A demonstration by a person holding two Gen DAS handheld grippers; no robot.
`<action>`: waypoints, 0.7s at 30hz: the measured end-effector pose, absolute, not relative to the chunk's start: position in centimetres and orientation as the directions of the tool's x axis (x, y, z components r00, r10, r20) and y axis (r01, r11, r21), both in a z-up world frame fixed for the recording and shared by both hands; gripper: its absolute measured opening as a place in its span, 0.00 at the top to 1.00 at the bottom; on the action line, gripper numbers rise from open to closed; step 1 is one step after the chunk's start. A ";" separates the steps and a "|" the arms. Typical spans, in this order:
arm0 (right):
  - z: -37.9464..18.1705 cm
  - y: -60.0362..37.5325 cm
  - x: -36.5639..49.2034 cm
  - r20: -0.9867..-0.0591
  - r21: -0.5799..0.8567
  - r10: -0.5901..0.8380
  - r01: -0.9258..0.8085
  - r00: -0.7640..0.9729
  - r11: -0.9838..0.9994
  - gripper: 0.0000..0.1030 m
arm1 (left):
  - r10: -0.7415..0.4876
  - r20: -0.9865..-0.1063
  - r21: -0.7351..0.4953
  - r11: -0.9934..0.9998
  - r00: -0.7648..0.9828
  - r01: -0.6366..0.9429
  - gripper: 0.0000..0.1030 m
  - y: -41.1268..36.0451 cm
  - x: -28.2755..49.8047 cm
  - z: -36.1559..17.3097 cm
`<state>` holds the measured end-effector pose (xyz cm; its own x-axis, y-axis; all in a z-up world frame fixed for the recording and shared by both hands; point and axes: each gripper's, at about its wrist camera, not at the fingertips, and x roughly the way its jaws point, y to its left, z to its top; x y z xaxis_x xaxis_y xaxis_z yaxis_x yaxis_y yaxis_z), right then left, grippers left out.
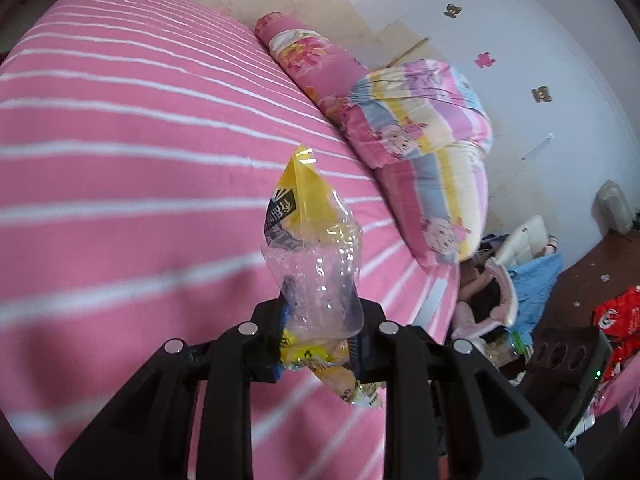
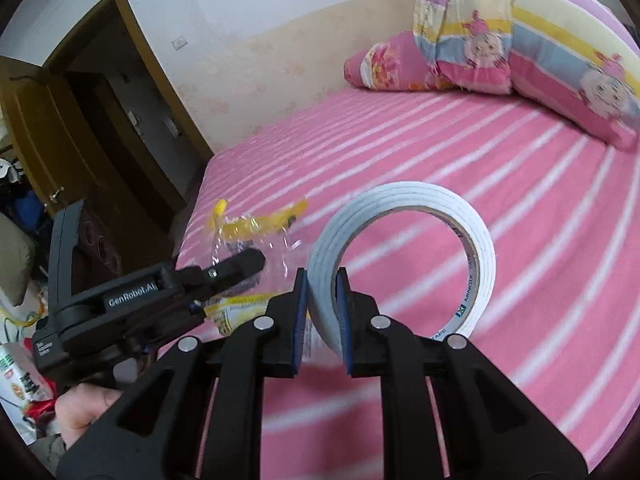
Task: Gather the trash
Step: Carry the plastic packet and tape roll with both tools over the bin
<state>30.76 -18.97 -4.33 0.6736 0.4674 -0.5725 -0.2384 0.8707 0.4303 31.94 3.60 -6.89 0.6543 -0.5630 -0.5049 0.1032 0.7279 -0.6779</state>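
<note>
Both pieces are lifted clear of the bed (image 2: 420, 152): the yellow snack wrapper (image 1: 316, 256) is clamped in the left tongs (image 1: 320, 340), the tape roll (image 2: 404, 256) in the right tongs (image 2: 322, 312) (rim pinched). A bin, unseen here, must be found next.

Pink striped bed (image 2: 440, 152), pillow (image 2: 384, 66), quilt (image 2: 560, 40)

A crumpled wrapper of clear and yellow plastic with black print (image 1: 316, 264) stands upright, pinched at its lower part between the pads of the left claw (image 1: 320, 336), lifted above the bed. A white ring-shaped roll of tape (image 2: 404, 264) stands on edge, its wall clamped in the right claw (image 2: 323, 320).
</note>
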 end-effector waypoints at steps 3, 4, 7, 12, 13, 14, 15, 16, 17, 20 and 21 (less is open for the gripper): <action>-3.2 -18.8 27.1 -0.550 0.435 0.494 -0.274 0.674 0.858 0.85 | -0.556 -0.512 -0.680 0.728 0.655 0.087 0.78 3.9 27.8 -7.4; -3.0 -18.6 26.1 -0.548 0.433 0.499 -0.283 0.672 0.856 0.85 | -0.555 -0.513 -0.685 0.724 0.655 0.078 0.78 4.1 26.4 -7.5; -2.2 -18.4 22.5 -0.539 0.435 0.517 -0.306 0.665 0.847 0.85 | -0.551 -0.502 -0.693 0.718 0.667 0.071 0.78 4.4 22.5 -7.1; -0.5 -19.9 16.8 -0.477 0.501 0.564 -0.319 0.674 0.805 0.85 | -0.553 -0.476 -0.685 0.721 0.684 0.106 0.78 3.7 16.0 -5.0; 0.0 -20.3 15.5 -0.461 0.520 0.571 -0.315 0.679 0.794 0.85 | -0.551 -0.465 -0.682 0.722 0.693 0.116 0.78 3.4 14.7 -4.3; 0.6 -20.7 14.3 -0.449 0.528 0.572 -0.312 0.686 0.790 0.85 | -0.556 -0.449 -0.687 0.716 0.699 0.128 0.78 3.2 13.4 -3.6; 1.4 -21.1 12.4 -0.443 0.525 0.563 -0.307 0.698 0.794 0.85 | -0.563 -0.435 -0.694 0.707 0.703 0.136 0.78 3.0 12.5 -3.0; 1.8 -21.4 11.4 -0.441 0.522 0.558 -0.304 0.703 0.797 0.85 | -0.575 -0.414 -0.705 0.693 0.706 0.150 0.78 2.6 11.1 -2.1; 2.2 -21.8 10.3 -0.439 0.521 0.554 -0.302 0.707 0.798 0.85 | -0.582 -0.404 -0.709 0.687 0.706 0.161 0.78 2.2 10.5 -1.6; 3.5 -23.6 6.9 -0.431 0.522 0.546 -0.295 0.718 0.800 0.85 | -0.627 -0.366 -0.721 0.658 0.688 0.216 0.78 0.2 8.2 0.2; 4.0 -24.5 5.6 -0.433 0.517 0.535 -0.286 0.726 0.807 0.85 | -0.639 -0.360 -0.723 0.651 0.680 0.230 0.78 -0.3 7.7 0.6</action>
